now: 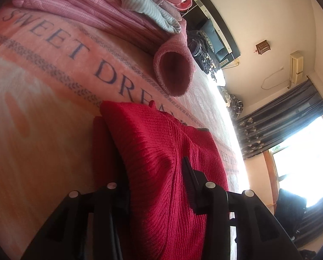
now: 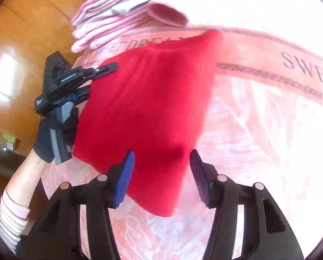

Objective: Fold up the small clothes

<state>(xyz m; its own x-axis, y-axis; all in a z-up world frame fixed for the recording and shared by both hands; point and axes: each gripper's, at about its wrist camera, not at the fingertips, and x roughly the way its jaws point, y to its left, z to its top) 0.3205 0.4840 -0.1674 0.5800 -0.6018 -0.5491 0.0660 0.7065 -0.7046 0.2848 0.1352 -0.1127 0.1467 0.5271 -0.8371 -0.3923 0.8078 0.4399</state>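
Right wrist view: red knit garment (image 2: 148, 108) lies folded into a compact rectangle on the bed blanket (image 2: 258, 130) near its pillow-end pile, left gripper (image 2: 96, 80) apparently gripping its edge, right gripper (image 2: 161, 177) spread apart above it; likely final fold or placing remains.

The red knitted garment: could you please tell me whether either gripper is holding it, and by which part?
The left gripper grips the red knitted garment at its side edge; the right gripper is open astride its near edge, not clamped.
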